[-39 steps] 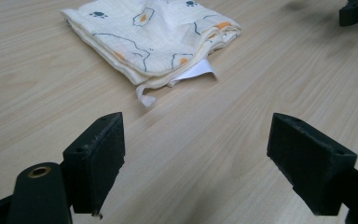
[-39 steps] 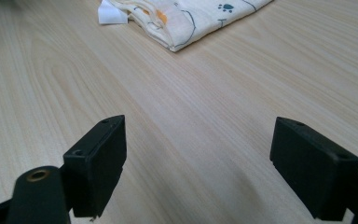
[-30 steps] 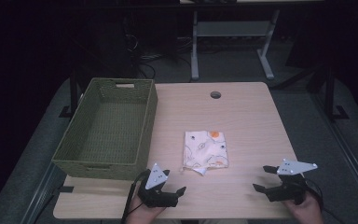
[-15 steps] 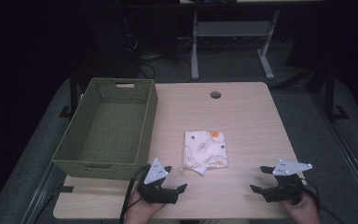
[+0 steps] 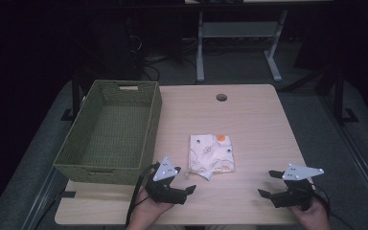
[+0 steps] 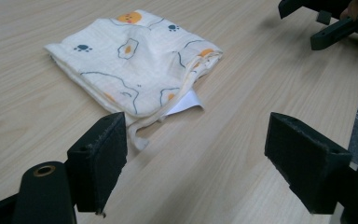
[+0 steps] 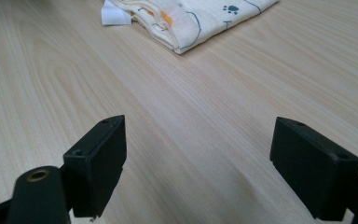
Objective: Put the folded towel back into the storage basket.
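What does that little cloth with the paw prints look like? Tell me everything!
The cloth is cream-coloured and looks thin and soft, folded into a flat, roughly square bundle of several layers. It is printed with dark paw prints, orange blobs and fried-egg shapes inside thin dark outlines. A small white tag pokes out from under the corner nearest the left gripper, and a loose hem strip trails there. It lies flat on the wooden table, right of the green basket. Neither gripper touches it.

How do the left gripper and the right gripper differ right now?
The left gripper sits close to the folded cream printed cloth, pointing at its near corner; the right gripper is farther off, over bare light wooden table. The left one's grey plate tilts up, the right one's lies flatter. Both are open and hold nothing.
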